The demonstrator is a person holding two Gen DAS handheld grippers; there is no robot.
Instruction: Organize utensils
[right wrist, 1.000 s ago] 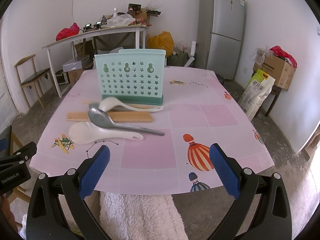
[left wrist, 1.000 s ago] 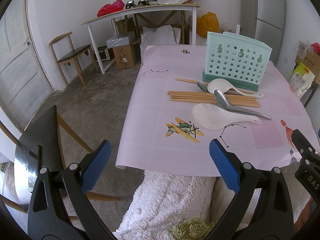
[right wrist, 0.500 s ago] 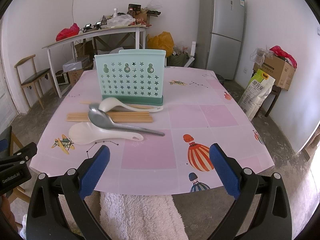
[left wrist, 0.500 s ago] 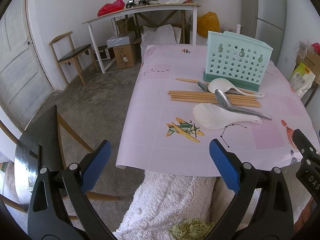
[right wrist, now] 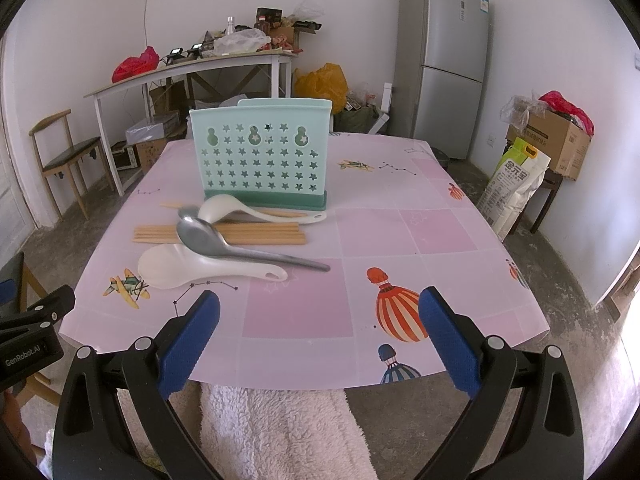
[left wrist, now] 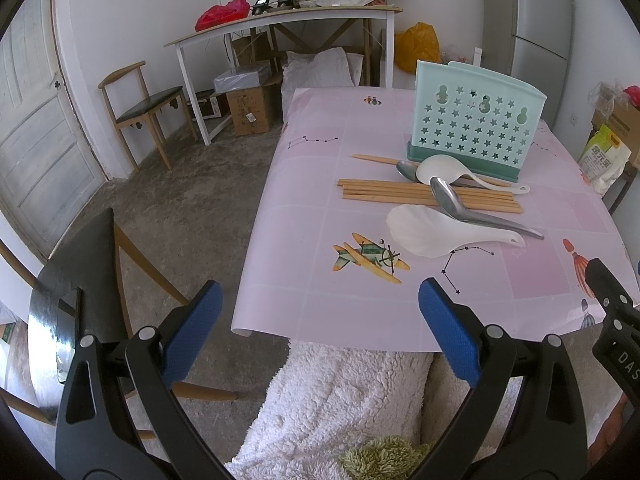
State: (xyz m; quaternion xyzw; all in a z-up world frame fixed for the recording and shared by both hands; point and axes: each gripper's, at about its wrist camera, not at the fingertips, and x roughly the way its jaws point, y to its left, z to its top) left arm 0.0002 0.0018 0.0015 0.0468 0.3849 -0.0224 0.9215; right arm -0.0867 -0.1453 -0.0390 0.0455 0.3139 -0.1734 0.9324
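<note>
A: What's on the pink table?

B: Spoons and chopsticks lie loose before a green holder (nothing sorted yet).

A: The claws?

B: Left gripper and right gripper hang spread wide, empty, at the near edge. Next, probably reach for the metal spoon.

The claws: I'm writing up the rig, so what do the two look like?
Both look alike. The left claw and the right claw each have two black plastic fingers with round silver rivets and textured blue pads. White lettering marks their sides: "GenRobot.AI" on the left, "DAS" on the right.
</note>
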